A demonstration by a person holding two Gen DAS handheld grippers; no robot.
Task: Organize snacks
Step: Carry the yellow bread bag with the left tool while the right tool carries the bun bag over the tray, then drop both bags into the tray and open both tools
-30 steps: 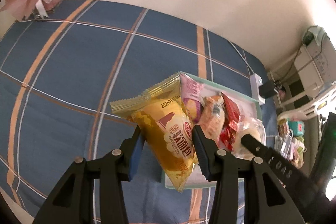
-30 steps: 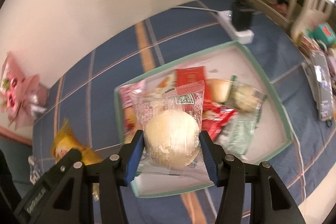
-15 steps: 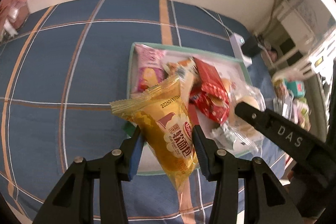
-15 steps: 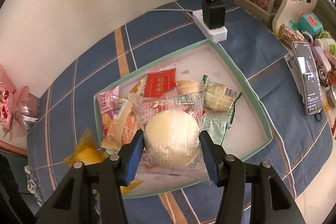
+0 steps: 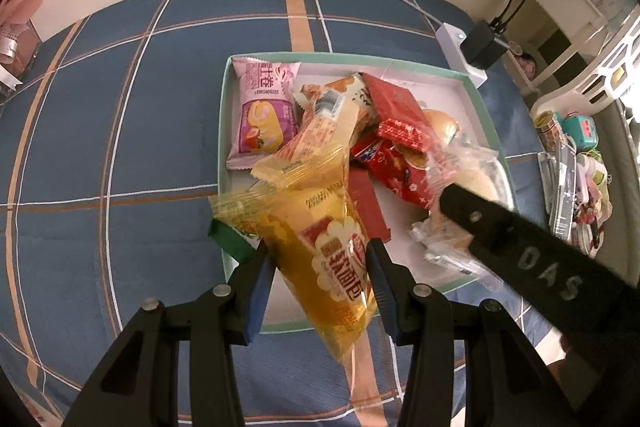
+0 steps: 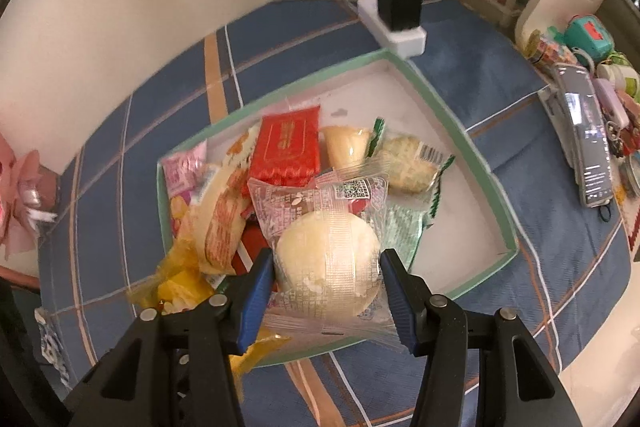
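Observation:
My left gripper point(image 5: 320, 279) is shut on a yellow bread packet point(image 5: 324, 251) and holds it over the near left corner of the green-rimmed white tray point(image 5: 476, 95). My right gripper point(image 6: 328, 287) is shut on a clear-wrapped round white bun point(image 6: 328, 263) over the tray's near edge point(image 6: 468, 147). The tray holds several snack packets: a pink one point(image 5: 264, 107), a red one point(image 6: 288, 147), an orange-and-white one point(image 5: 324, 123) and green-edged ones point(image 6: 408, 163). The right gripper's arm point(image 5: 532, 259) crosses the left wrist view.
The tray sits on a blue plaid cloth point(image 5: 120, 147). A white power strip with a black adapter point(image 6: 400, 11) lies just behind the tray. A phone point(image 6: 588, 151) and small trinkets lie to the right. Pink flowers point(image 6: 20, 203) stand at far left.
Both grippers have moved closer over the tray with their packets still held. The tray now fills more of both views.

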